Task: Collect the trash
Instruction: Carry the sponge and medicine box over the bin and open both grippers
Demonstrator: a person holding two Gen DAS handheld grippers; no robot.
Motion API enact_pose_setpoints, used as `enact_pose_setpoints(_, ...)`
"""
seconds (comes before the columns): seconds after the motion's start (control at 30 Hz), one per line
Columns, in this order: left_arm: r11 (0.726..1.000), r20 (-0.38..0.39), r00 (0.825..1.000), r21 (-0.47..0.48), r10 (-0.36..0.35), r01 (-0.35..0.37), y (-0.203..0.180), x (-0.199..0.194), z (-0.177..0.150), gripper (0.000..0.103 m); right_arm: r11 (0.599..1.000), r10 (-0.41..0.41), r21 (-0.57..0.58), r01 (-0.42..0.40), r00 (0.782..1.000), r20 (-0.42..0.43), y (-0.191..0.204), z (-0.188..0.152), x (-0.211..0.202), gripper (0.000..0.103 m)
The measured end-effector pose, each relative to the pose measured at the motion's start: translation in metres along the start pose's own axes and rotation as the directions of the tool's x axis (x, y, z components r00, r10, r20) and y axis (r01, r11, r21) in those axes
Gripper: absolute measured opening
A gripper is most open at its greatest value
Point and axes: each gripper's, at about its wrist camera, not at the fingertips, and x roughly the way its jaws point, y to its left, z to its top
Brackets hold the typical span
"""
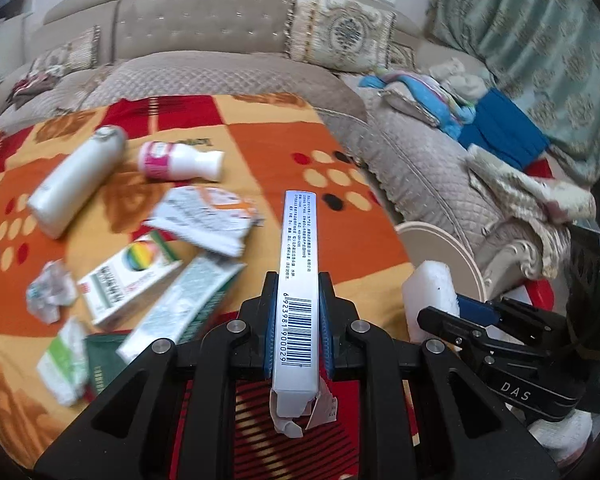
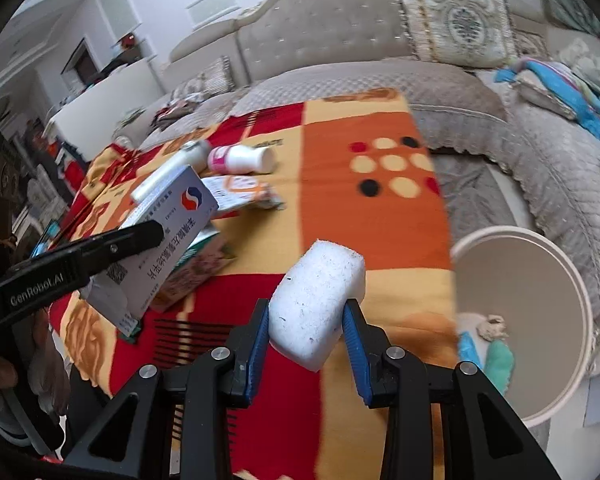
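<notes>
Two pieces of trash are in hand and neither is in the bin yet: the left gripper (image 1: 298,320) is clamped on a long white box (image 1: 298,280), its torn flap hanging toward the camera, and the right gripper (image 2: 306,340) pinches a white foam block (image 2: 318,300), both held above the near right part of the blanket (image 2: 360,216) that covers the surface. The round beige bin (image 2: 580,300) stands on the floor just off the blanket's right edge, and it already holds a few scraps, something blue, something pale green and a crumpled tan wad, so I judge the job to be partly done with these two pieces next to go in. Much is left on the blanket: toward its far left a tall white bottle (image 1: 76,176) lies on its side beside a small pink-labelled bottle (image 1: 180,160), and nearer the left edge sit a torn packet (image 1: 204,220), a box with a rainbow circle (image 1: 128,276), a long green-and-white box (image 1: 180,304), a crumpled paper ball (image 1: 50,292) and a flattened green carton (image 1: 66,360). The held box shows a barcode numbered 6923981900029 and blue Chinese print too fine to read; its broad face carries a red-and-blue round logo. The left gripper body reads "GenRobot.AI", the right one "DAS"
</notes>
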Motion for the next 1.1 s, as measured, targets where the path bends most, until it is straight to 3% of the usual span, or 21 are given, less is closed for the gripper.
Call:
enact_pose_setpoints(0.6, 0.982, -0.096, 0.987, 0.120, -0.132, 0.143, -0.110, 0.073, 0.017, 0.016, 0.969, -0.159, 0.193, 0.152, 0.987, 0.020, -0.117, -0.015, -0.035, 0.035)
enact_pose_setpoints(1.1, 0.978, -0.154, 0.979, 0.139, -0.133, 0.155, -0.144, 0.113, 0.022, 0.016, 0.939, -0.190, 0.289, 0.188, 0.982, -0.021, -0.171, -0.031, -0.028, 0.035)
